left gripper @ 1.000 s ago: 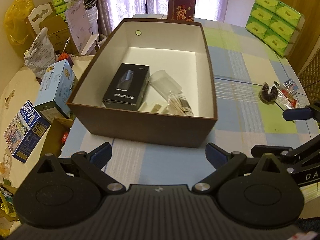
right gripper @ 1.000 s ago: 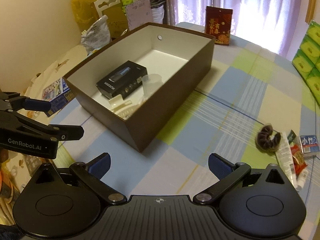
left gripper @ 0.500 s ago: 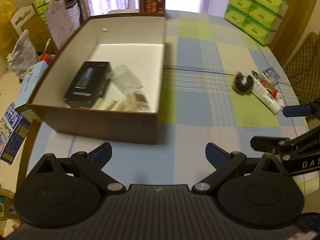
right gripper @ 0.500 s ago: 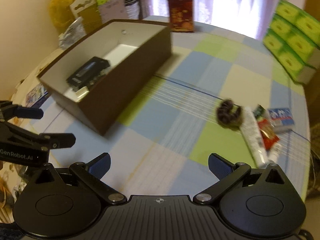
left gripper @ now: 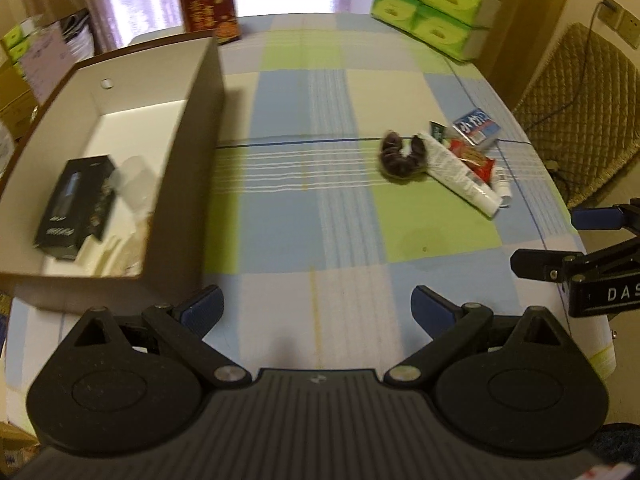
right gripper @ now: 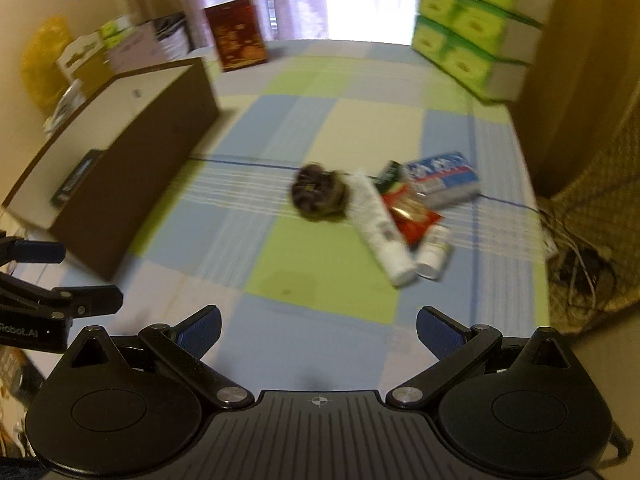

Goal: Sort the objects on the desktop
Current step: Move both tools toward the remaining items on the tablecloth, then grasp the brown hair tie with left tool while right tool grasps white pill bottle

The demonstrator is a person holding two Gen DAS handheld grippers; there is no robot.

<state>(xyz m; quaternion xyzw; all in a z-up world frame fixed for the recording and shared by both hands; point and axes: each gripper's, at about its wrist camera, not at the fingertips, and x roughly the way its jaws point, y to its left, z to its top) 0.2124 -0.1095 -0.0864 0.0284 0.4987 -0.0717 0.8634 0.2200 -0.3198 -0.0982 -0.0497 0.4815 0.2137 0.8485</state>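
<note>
**Both grippers swing right, away from the box toward the loose pile**

Both views have shifted since a second ago: the brown box point(left gripper: 120, 152), then centred ahead of the left gripper point(left gripper: 316, 308), now sits at the left edge, and the pile of small objects has come toward the middle. The left gripper's fingers are spread wide with nothing between them, and the right gripper point(right gripper: 318, 328) is likewise agape and empty, hovering over the checked worktop point(left gripper: 320, 232). Inside the box lies a black carton point(left gripper: 74, 204) beside a clear cup, blurred. On the worktop, well apart from the box, a dark hair scrunchie point(right gripper: 318, 194) touches a white tube point(right gripper: 380, 228); a red packet point(right gripper: 412, 214) lies against the tube, with a blue-and-white pack point(right gripper: 444, 178) just behind and a small white bottle point(right gripper: 432, 254) beside the tube's end. Green tissue packs point(left gripper: 436, 4) stand at the far right corner.
</note>
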